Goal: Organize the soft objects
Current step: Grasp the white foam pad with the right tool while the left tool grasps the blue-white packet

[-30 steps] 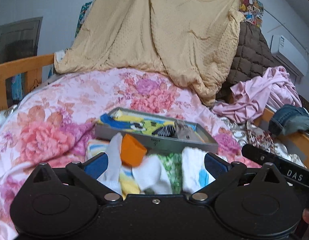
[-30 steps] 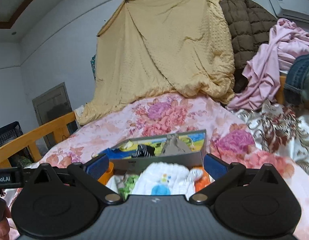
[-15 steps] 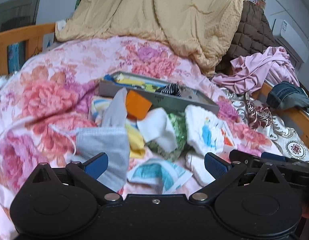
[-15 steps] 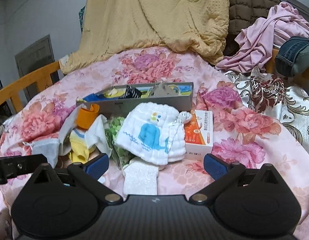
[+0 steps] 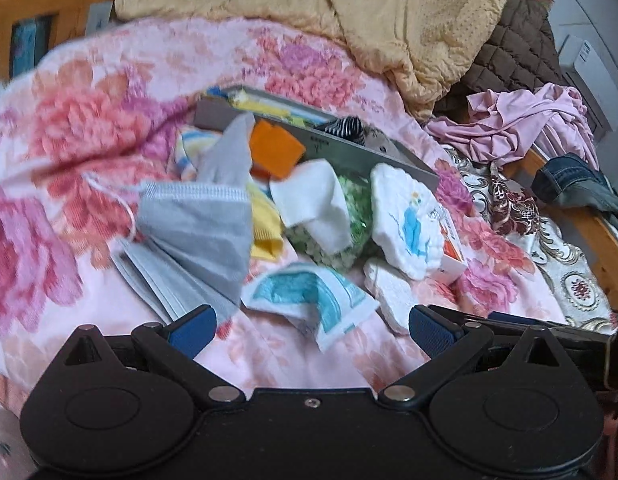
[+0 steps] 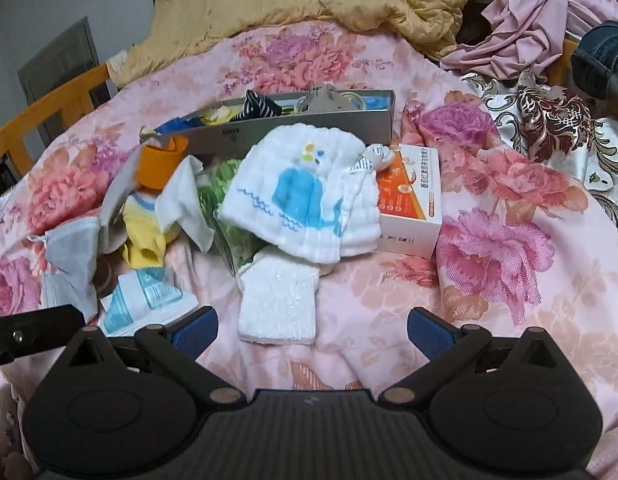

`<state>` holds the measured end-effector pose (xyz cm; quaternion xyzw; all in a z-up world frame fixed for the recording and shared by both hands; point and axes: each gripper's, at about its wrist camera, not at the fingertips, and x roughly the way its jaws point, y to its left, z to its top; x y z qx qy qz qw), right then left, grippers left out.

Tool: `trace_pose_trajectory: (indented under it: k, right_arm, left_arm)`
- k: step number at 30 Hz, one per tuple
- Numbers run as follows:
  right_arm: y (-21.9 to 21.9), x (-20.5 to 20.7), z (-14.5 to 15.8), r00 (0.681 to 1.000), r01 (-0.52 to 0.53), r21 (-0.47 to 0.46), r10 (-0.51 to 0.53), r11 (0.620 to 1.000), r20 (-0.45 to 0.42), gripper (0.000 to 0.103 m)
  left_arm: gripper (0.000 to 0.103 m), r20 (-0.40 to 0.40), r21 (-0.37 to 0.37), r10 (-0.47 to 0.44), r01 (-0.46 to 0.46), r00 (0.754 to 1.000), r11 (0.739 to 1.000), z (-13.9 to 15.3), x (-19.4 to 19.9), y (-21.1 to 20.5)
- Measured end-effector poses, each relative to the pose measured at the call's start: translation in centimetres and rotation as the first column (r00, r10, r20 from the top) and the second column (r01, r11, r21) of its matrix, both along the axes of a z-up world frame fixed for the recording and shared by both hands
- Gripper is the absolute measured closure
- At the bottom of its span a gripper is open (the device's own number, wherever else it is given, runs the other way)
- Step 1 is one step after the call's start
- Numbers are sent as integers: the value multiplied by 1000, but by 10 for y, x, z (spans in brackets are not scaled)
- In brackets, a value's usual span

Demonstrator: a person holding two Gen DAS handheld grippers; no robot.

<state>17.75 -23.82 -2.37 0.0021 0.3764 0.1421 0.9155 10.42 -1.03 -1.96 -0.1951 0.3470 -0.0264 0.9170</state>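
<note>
A heap of soft items lies on the floral pink bedspread [image 6: 509, 280]. It holds a white cloth with a blue whale [image 6: 305, 204] [image 5: 405, 220], a folded white towel [image 6: 279, 300] [image 5: 387, 294], grey face masks [image 5: 197, 236] [image 6: 71, 256], a yellow sock [image 6: 143, 236], a white sock [image 5: 313, 200], green patterned fabric [image 5: 349, 216] and a teal-and-white packet [image 5: 309, 300] [image 6: 145, 296]. Behind the heap a grey shallow box [image 6: 309, 128] [image 5: 341, 148] holds a striped sock [image 6: 257, 106]. My left gripper [image 5: 311, 330] and right gripper [image 6: 311, 330] both hover open just before the heap, holding nothing.
An orange-and-white carton [image 6: 409, 204] sits right of the whale cloth, and an orange cup-like piece [image 6: 159, 164] left of the box. A tan blanket [image 5: 349, 12], pink garment [image 6: 549, 12] and jeans [image 5: 577, 184] pile up behind. Wooden bed rails [image 6: 49, 112] border the left.
Both views have tilted downward and drawn back over the last second, so the whole heap now lies ahead of the fingers instead of between them. Both grippers stay open.
</note>
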Motion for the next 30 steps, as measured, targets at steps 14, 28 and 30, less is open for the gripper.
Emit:
trace_pose_trajectory:
  k: [14,28,30]
  right_arm:
    - [7,10,-7,999,-17,-14,17,1000,-48,0]
    - [17,30,-24,994,-23,-1,22,1000,-110,13]
    - [18,35,-29,991,-20,5,21,1000,-129,14]
  left_arm:
    - [1,-160,-405,83,-142,984,903,-25,29,17]
    - [23,-260,-538,161,-281,952,795,-57,50,28]
    - [28,-263,-547,168,-290,950,785,-59,51,31]
